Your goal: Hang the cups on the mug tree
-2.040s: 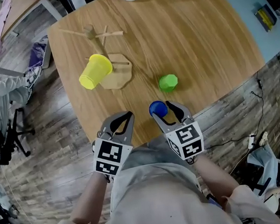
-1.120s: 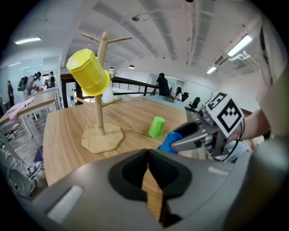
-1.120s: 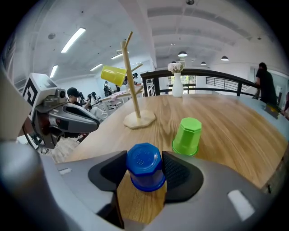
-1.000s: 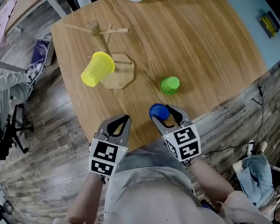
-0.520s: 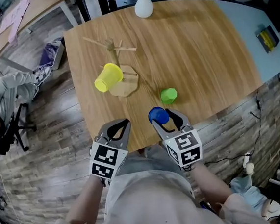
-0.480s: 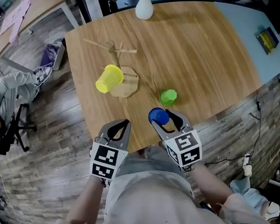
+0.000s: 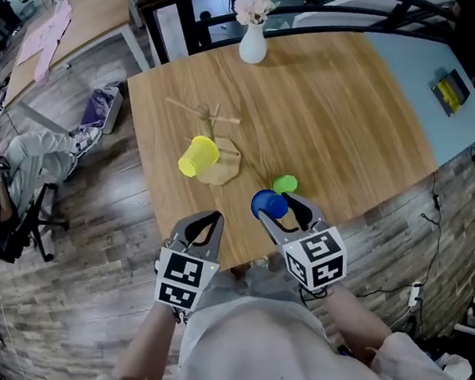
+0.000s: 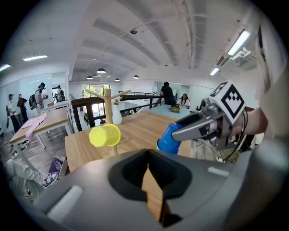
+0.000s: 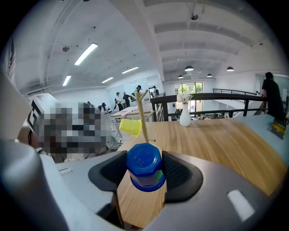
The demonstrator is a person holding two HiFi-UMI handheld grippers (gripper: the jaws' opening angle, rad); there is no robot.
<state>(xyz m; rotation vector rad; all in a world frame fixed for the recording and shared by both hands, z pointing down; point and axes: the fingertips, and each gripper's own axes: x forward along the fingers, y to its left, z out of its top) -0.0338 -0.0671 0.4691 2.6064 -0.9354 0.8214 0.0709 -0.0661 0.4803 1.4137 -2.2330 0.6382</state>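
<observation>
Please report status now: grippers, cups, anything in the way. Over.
Left gripper shut, empty. Right gripper shut on blue cup. Yellow cup hangs on mug tree; green cup on table. Way to tree looks free.

Head view high above table [image 7: 339,117], 2 gripper views low across it, sharing mug tree [image 7: 221,166]

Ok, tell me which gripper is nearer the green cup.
Right. The right gripper, shut on the blue cup, hangs just short of the green cup; the left gripper, shut and empty, is farther off to its left.
</observation>
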